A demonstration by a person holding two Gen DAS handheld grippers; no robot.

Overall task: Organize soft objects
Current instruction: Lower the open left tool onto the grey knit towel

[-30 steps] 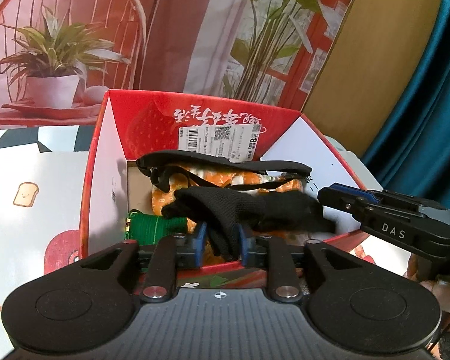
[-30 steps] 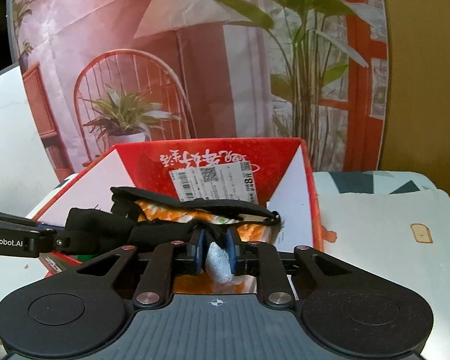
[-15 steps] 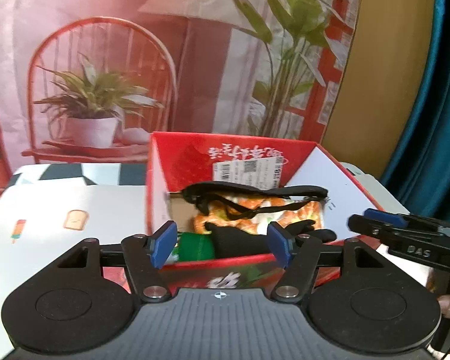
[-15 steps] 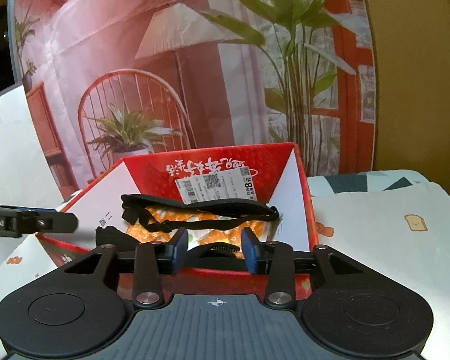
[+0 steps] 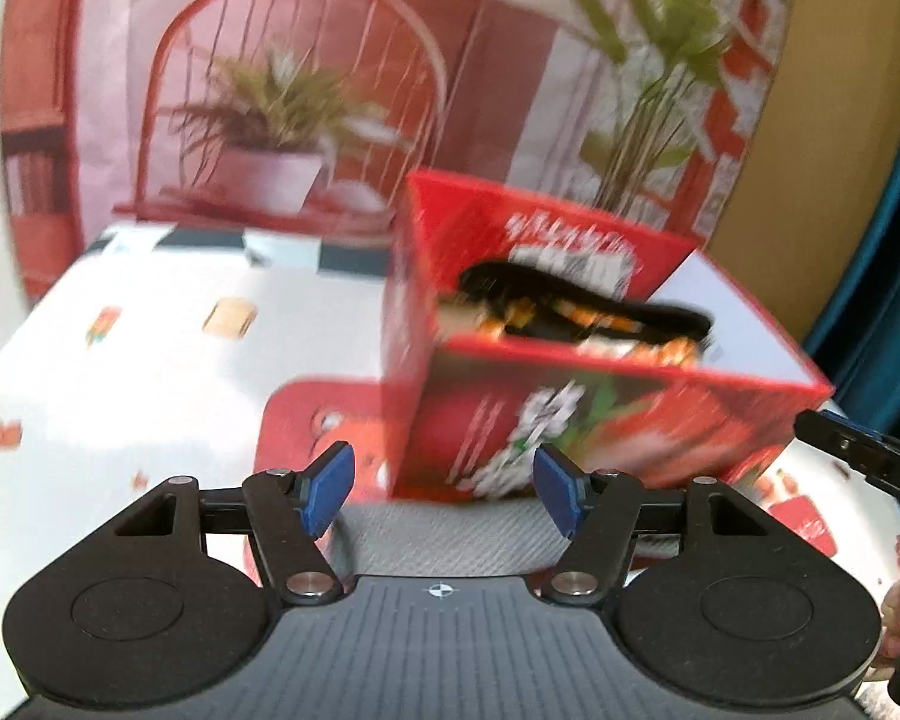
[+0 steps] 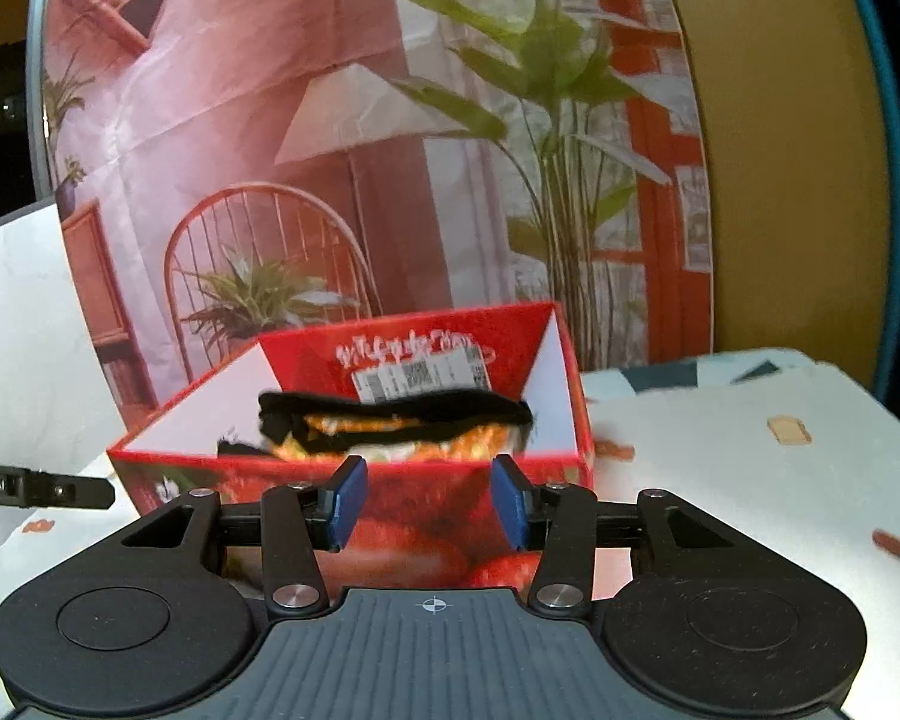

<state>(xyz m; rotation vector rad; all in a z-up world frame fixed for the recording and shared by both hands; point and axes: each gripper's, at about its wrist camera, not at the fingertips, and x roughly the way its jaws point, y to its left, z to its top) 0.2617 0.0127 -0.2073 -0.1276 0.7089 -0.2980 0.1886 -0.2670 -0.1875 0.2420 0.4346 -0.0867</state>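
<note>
Red carton, printed with strawberries and white blossom, flaps up, white label inside its far wall; it stands just ahead of both tongs and holds a black strap draped over orange-and-white soft goods, details blurred. Left gripper and right gripper: blue pads spread apart, nothing between them, each released. Surface: white tablecloth with small toast and sweet prints; behind, a backdrop picturing a chair, lamp and potted plants.

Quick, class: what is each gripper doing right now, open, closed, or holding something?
Left gripper: open, holding nothing.
Right gripper: open, holding nothing.
</note>
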